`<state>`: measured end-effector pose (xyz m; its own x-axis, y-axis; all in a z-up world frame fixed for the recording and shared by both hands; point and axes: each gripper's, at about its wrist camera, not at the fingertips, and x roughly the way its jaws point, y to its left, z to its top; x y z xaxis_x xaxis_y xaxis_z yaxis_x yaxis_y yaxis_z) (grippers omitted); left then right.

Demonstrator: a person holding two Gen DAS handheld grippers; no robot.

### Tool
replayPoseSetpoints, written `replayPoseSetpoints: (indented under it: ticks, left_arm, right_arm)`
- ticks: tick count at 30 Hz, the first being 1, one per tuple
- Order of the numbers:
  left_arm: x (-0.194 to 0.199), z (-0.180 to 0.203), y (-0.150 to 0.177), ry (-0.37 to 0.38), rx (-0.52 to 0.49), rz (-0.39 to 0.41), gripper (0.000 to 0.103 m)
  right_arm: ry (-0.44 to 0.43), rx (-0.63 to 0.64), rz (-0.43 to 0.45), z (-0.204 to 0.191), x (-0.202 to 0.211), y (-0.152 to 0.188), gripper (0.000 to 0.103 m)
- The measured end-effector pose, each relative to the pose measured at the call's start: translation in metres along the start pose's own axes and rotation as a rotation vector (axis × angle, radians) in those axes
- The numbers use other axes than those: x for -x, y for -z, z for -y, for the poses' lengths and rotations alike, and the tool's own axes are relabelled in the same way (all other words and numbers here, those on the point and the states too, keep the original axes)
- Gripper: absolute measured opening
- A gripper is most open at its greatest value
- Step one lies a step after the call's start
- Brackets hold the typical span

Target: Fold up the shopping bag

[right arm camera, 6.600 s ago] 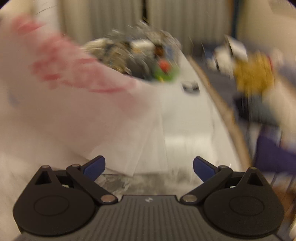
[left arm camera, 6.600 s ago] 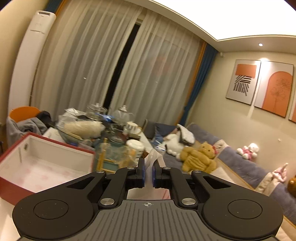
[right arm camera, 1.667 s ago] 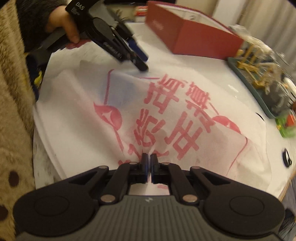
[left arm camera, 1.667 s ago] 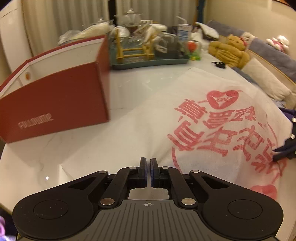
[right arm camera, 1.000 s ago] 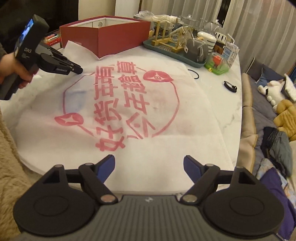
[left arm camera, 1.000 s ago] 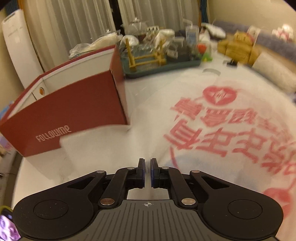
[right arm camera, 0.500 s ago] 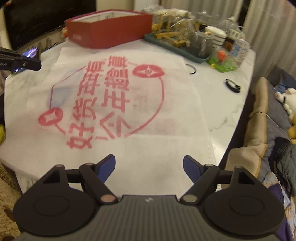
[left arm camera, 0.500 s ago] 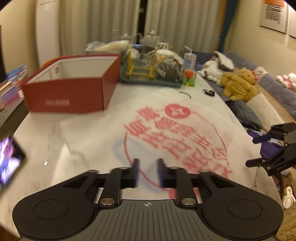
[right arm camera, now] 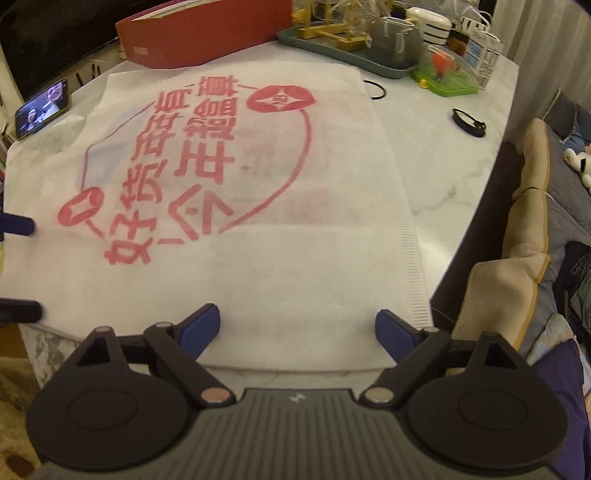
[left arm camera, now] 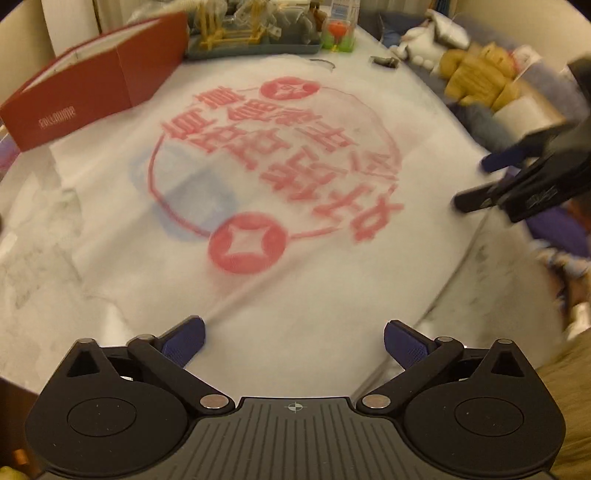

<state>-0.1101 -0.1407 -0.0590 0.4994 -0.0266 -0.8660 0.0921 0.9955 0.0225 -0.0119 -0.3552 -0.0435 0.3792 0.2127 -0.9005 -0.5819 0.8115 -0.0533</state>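
My left gripper (left arm camera: pixel 293 341) has just been opening; its jaws are spread wide, blue pads released, gripping nothing. The white non-woven shopping bag with red printed characters (left arm camera: pixel 288 173) lies flat on the white marble table (left arm camera: pixel 33 236), its near hem showing in the gap between the pads, fabric running off toward 12 o'clock. My right gripper (right arm camera: pixel 297 330) has also been opening a little; jaws wide, nothing clamped, and the bag's (right arm camera: pixel 229 206) near edge lies under the gap, the bag's stitched side edge at 1 o'clock. In the left view the right gripper (left arm camera: pixel 476 181) sits at 3 o'clock over the bag's side edge. Bag looks spread out, mostly smooth, with a red ring and two red round emblems; a faint blue patch shows through. Red cardboard box (right arm camera: pixel 207 29) at 11 o'clock beyond the bag, touching or not I can't tell. Left view blurred.
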Motion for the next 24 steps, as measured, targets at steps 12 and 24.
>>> replayPoseSetpoints:
  ticks: [12, 24]
  left_arm:
    - [0.012, -0.02, -0.005, 0.139, -0.001, 0.024, 0.009]
    - [0.042, -0.088, -0.02, 0.246, -0.088, 0.262, 0.012]
  right_arm:
    - [-0.013, 0.075, 0.062, -0.034, 0.015, 0.008, 0.003]
    - [0.12, 0.249, 0.033, -0.02, 0.018, -0.03, 0.028]
